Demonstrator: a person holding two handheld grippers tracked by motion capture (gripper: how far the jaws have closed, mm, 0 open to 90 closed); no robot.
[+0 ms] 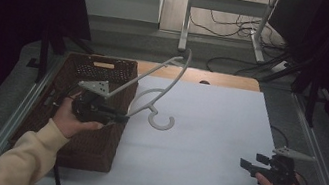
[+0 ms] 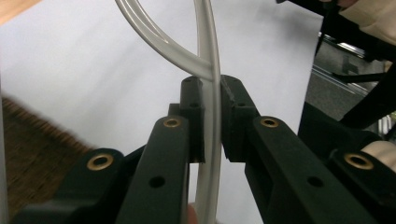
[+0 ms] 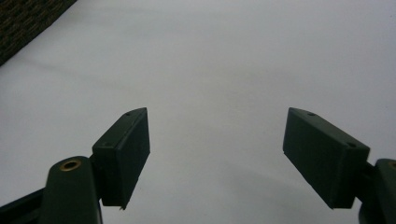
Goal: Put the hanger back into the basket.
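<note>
Two grippers sit well apart over a white sheet (image 1: pixel 204 145) with broad bare room between them. The left gripper (image 1: pixel 120 115), at the wicker basket (image 1: pixel 105 70)'s right edge, clamps a white plastic hanger (image 1: pixel 167 80) that is raised and tilted, its hook near the sheet. The right gripper (image 1: pixel 246 164) hovers low at the sheet's right side, jaws spread wide and empty. Cables lie on the floor beyond.
</note>
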